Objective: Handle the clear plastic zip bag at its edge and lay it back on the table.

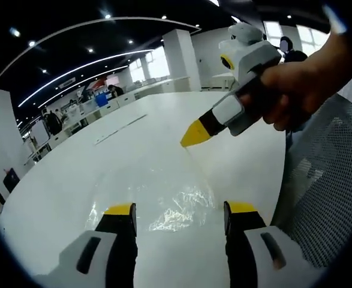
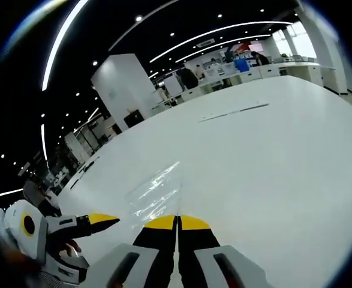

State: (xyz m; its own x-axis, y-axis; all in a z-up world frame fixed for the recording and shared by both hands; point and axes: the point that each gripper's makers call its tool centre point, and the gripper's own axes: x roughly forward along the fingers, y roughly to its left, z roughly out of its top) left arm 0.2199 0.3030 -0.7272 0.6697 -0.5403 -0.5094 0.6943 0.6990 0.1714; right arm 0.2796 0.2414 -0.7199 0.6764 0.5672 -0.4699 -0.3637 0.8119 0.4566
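Count: 1 clear zip bag on 1 white table; 2 grippers, left and right; 1 mesh chair.
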